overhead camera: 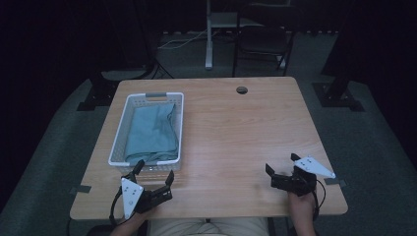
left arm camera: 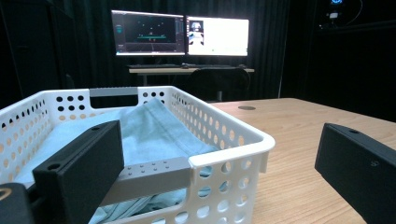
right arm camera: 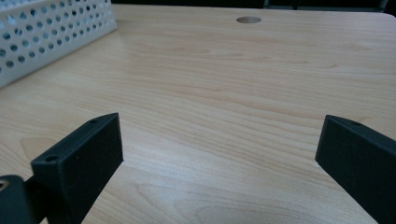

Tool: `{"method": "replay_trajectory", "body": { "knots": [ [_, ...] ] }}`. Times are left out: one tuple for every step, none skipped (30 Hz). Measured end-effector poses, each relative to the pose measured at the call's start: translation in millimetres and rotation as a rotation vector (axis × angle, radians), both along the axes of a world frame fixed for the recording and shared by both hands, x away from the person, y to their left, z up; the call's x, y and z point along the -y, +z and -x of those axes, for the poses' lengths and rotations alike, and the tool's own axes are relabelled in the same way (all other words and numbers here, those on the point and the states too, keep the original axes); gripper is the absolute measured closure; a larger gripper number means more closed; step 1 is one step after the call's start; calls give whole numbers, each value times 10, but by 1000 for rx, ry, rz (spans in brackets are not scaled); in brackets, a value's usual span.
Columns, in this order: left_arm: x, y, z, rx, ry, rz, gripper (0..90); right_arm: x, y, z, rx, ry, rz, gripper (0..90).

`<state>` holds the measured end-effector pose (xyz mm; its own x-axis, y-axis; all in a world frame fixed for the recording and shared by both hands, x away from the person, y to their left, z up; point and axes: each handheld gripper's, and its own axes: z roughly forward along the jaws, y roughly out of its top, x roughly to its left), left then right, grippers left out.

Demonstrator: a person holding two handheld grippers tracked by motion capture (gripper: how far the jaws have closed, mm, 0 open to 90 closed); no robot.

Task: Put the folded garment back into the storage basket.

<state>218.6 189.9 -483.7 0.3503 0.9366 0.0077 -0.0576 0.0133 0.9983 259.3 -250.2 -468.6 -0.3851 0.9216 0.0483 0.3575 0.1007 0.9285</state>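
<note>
Lengthwise, the basket [overhead camera: 117, 142] and folded cloth [overhead camera: 151, 132] run away from the person.

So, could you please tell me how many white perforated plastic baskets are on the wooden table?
1: the white perforated plastic basket sits at the table's left side, holding a teal cloth.

High view looks down — gripper views skim the shared table [overhead camera: 236, 137].

The high view is dim, its corners from 10 to 2 o'clock nearly black. The table [overhead camera: 236, 132] catches soft overhead light. In the left gripper view two monitors [left arm camera: 180, 33] glare at 12 o'clock; the near black jaws blur.
</note>
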Motion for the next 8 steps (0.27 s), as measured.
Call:
{"method": "replay_trajectory", "body": {
  "knots": [
    [1,0,-1,0,0,0,26,-11,-3,-3,-4,-1,11,10],
    [1,0,-1,0,0,-1,25,-22,-5,-4,-6,-4,19,9],
    [1,0,-1,-1,0,-1,25,-23,-5,-5,-5,-3,18,9],
    [2,0,-1,0,0,-2,26,-17,-5,-8,-6,-4,13,9],
    [1,0,-1,-1,0,-2,26,-8,-6,-10,-7,-7,4,10],
    [1,0,-1,0,-1,-1,25,0,-6,-9,-9,-10,-3,10],
    [0,0,0,0,-2,-1,26,1,-6,-9,-9,-12,-7,9],
    [0,0,0,0,-2,-1,25,-2,-6,-10,-9,-19,-1,9]
  ]
}}
